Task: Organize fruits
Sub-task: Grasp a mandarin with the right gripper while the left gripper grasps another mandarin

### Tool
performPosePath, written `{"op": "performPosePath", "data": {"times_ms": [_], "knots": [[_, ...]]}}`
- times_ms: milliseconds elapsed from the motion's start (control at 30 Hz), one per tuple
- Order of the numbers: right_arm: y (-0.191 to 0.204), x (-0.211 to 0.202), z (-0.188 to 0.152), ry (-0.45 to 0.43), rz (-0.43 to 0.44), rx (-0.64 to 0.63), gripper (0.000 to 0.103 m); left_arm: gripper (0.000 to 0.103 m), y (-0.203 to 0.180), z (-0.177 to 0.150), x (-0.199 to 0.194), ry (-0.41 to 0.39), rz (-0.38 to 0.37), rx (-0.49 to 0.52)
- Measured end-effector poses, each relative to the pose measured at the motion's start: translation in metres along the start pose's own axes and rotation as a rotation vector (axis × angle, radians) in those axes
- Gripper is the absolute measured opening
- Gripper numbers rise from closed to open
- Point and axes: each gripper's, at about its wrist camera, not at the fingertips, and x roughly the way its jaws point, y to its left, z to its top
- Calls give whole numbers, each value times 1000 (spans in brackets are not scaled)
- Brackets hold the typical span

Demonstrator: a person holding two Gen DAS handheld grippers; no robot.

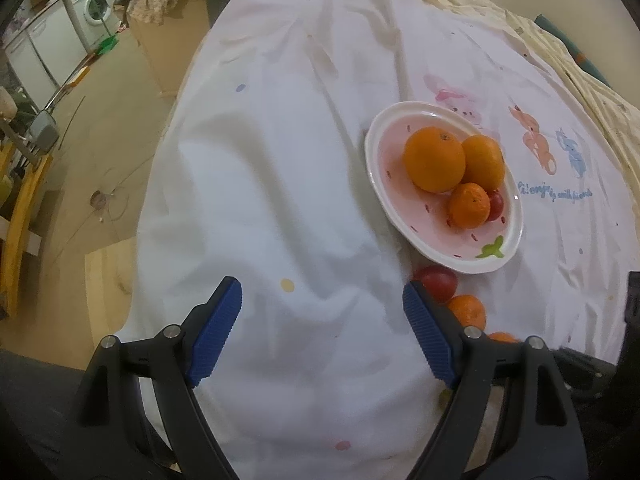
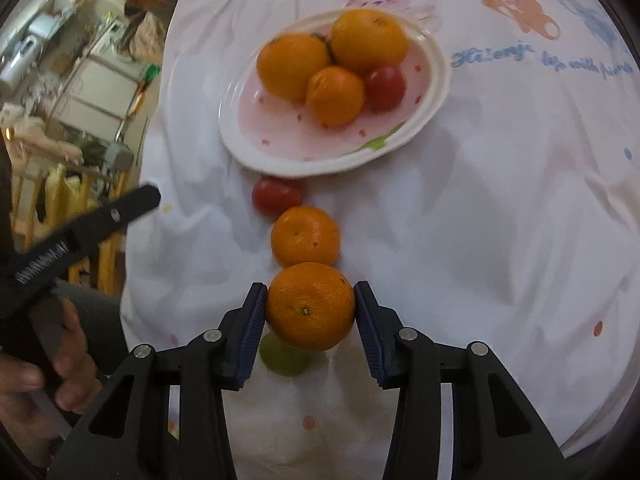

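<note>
Seven round fruits and one green one appear in the right wrist view. On the pink-and-white plate (image 2: pixel 280 156), in the upper centre, lie four: two large oranges (image 2: pixel 368 40), one small mandarin (image 2: pixel 335 95) and one red tomato on the plate (image 2: pixel 385 87). Below the plate, on the white printed cloth (image 2: pixel 480 220), three run in a line down the frame: a loose red tomato (image 2: pixel 276 196), a loose mandarin (image 2: pixel 305 236) and a gripped mandarin (image 2: pixel 311 306). The right gripper (image 2: pixel 310 312) has both blue pads pressed on this last fruit's sides. A pale green fruit (image 2: pixel 282 358) shows partly beneath it; its kind cannot be told.

The left wrist view shows the left gripper (image 1: pixel 322 334) with its jaws wide and nothing between them, over bare cloth in the lower centre. Here the plate sits at centre right, and the loose fruits are partly hidden behind the gripper's finger (image 1: pixel 428 340). Only the right view shows the grip, the green fruit, and the person's hand (image 2: pixel 44 372) at lower left.
</note>
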Motion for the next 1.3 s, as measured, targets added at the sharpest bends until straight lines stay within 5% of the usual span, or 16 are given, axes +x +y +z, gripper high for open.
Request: {"op": "performPosePath", "data": {"times_ms": [133, 267, 433, 1000, 1167, 1300], "knots": [[-15, -23, 10, -76, 17, 75, 46, 80, -3, -2, 2, 19, -12, 10], [-32, -46, 14, -182, -88, 121, 46, 80, -25, -1, 6, 69, -44, 60], [-56, -66, 14, -259, -91, 220, 46, 80, -59, -3, 11, 94, -55, 111], [-91, -83, 13, -307, -64, 336, 46, 79, -123, -7, 63, 216, -59, 157], [-91, -82, 15, -303, -28, 348, 46, 45, -126, -6, 58, 148, 23, 192], [-88, -80, 16, -298, -23, 339, 46, 37, -122, -2, 55, 143, 4, 197]]}}
